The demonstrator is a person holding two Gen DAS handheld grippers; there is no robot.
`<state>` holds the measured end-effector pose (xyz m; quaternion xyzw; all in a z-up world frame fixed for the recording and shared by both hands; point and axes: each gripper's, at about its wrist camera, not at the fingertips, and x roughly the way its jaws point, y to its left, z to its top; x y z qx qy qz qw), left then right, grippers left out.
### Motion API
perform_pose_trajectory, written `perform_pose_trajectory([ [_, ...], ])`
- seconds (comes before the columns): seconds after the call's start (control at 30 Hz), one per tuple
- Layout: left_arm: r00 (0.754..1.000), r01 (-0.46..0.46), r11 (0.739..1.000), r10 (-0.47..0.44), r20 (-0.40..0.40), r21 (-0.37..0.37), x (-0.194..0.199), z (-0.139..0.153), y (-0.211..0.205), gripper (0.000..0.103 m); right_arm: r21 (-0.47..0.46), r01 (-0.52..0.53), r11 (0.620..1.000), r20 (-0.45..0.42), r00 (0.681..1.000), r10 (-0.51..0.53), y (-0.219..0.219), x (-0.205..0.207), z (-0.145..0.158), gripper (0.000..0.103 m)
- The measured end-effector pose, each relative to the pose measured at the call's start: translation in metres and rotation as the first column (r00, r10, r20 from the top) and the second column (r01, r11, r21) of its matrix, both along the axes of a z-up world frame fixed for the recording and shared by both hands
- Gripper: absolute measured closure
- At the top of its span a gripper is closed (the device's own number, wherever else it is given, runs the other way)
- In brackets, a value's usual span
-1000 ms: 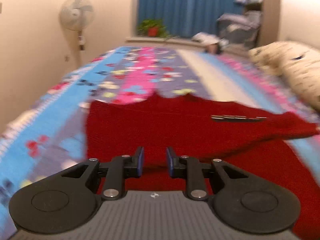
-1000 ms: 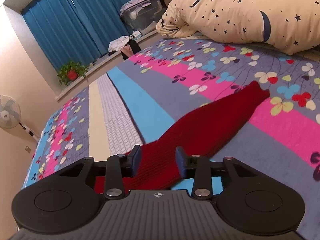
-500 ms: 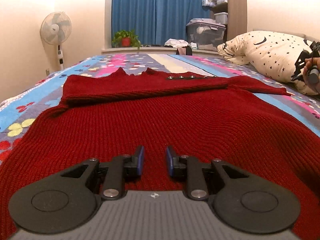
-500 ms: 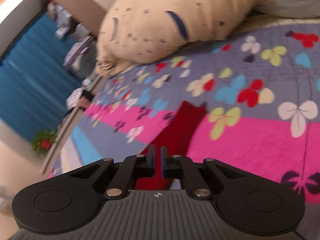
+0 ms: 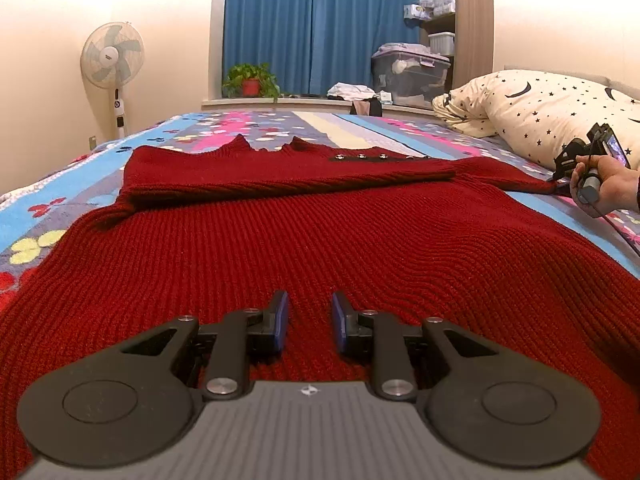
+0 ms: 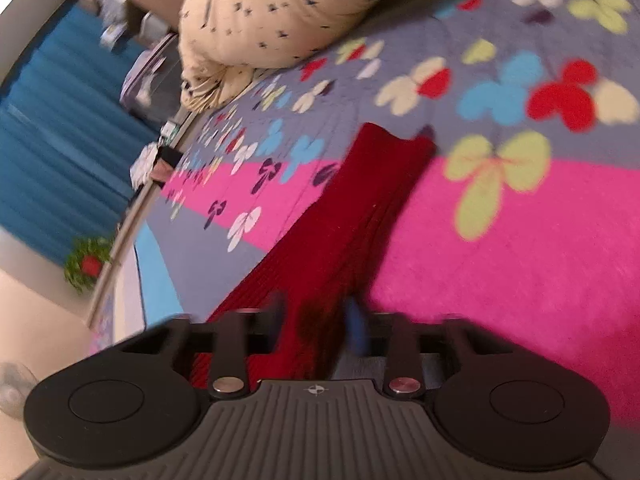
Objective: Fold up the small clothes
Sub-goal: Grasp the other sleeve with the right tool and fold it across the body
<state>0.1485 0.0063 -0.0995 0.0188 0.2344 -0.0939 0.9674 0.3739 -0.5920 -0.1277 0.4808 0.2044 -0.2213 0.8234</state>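
Observation:
A dark red knitted sweater (image 5: 320, 236) lies flat on the bed, its left sleeve folded across the chest below a row of metal buttons (image 5: 372, 156). My left gripper (image 5: 307, 316) is open and empty, low over the sweater's hem. The other sleeve (image 6: 360, 208) stretches out to the right. In the blurred right wrist view, my right gripper (image 6: 316, 320) stands open around this sleeve, a little back from the cuff. The right gripper also shows in the left wrist view (image 5: 592, 160), held in a hand at the sleeve's end.
The bed has a flowered cover (image 5: 80, 184) in blue, pink and grey. A star-print pillow (image 5: 552, 112) lies at the right. A standing fan (image 5: 112, 64), a potted plant (image 5: 250, 80), storage boxes (image 5: 412, 72) and blue curtains stand beyond the bed.
The right gripper moved out along the sleeve toward the cuff; its jaws were nearly shut half a second ago and now stand open around the sleeve. The left gripper dropped low over the hem.

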Motion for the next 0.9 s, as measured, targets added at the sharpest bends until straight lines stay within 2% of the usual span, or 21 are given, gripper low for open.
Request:
perform_pose_trajectory([
  [0.13,1.0,-0.001,1.0,0.001,0.002,0.002,0.0,0.0,0.0,0.076,-0.107,0.098,0.989,0.099,0.991,-0.087,0.012,-0.021,0.029,0.091],
  [0.17,1.0,-0.002,1.0,0.002,0.003,0.003,0.0,0.0,0.0,0.076,-0.114,0.114,0.987,0.102,0.989,-0.103,0.015,-0.023,0.032,0.091],
  [0.2,1.0,-0.001,1.0,0.001,0.003,0.002,0.0,0.0,0.0,0.076,-0.11,0.135,0.985,0.064,0.99,-0.128,0.018,-0.022,0.031,0.091],
  [0.27,1.0,-0.002,1.0,0.002,0.003,0.003,0.0,0.0,0.0,0.076,-0.036,0.171,0.985,-0.035,0.984,-0.172,0.019,-0.021,0.014,0.09],
  [0.3,1.0,-0.002,1.0,0.002,0.003,0.003,0.0,0.0,0.0,0.076,0.02,0.173,0.985,-0.063,0.983,-0.172,0.017,-0.02,0.003,0.086],
  [0.37,1.0,-0.001,1.0,0.001,0.003,0.002,0.001,0.0,0.0,0.076,0.056,0.18,0.982,-0.048,0.983,-0.177,0.013,-0.019,-0.004,0.087],
  [0.43,1.0,-0.001,1.0,0.001,0.004,0.002,0.001,-0.001,0.0,0.076,0.024,0.164,0.986,-0.051,0.985,-0.163,0.011,-0.014,0.003,0.085],
  [0.53,1.0,-0.001,1.0,0.001,0.004,0.002,0.001,-0.001,0.0,0.076,-0.027,0.157,0.987,-0.025,0.987,-0.158,0.011,-0.011,0.014,0.091],
  [0.57,1.0,-0.002,1.0,0.002,0.004,0.002,0.001,-0.001,0.0,0.076,-0.056,0.159,0.986,-0.027,0.987,-0.16,0.015,-0.01,0.026,0.091],
  [0.63,1.0,-0.002,1.0,0.002,0.006,0.001,0.001,-0.001,0.001,0.076,-0.178,0.107,0.978,0.034,0.994,-0.103,0.038,-0.006,0.068,0.092],
  [0.7,1.0,-0.002,1.0,0.002,0.008,-0.005,0.002,-0.001,0.001,0.076,-0.384,0.006,0.923,0.145,0.988,0.054,0.09,-0.002,0.123,0.092],
  [0.77,1.0,-0.002,1.0,0.002,0.008,-0.009,0.002,-0.001,0.002,0.076,-0.533,-0.094,0.841,0.221,0.944,0.245,0.156,-0.006,0.162,0.092],
  [0.83,1.0,0.0,1.0,0.0,0.007,-0.016,0.003,-0.001,0.003,0.076,-0.626,-0.209,0.751,0.23,0.871,0.434,0.23,-0.009,0.183,0.092],
  [0.9,1.0,0.001,1.0,0.0,0.007,-0.019,0.004,-0.001,0.004,0.076,-0.686,-0.338,0.644,0.208,0.757,0.619,0.304,-0.013,0.19,0.092],
])
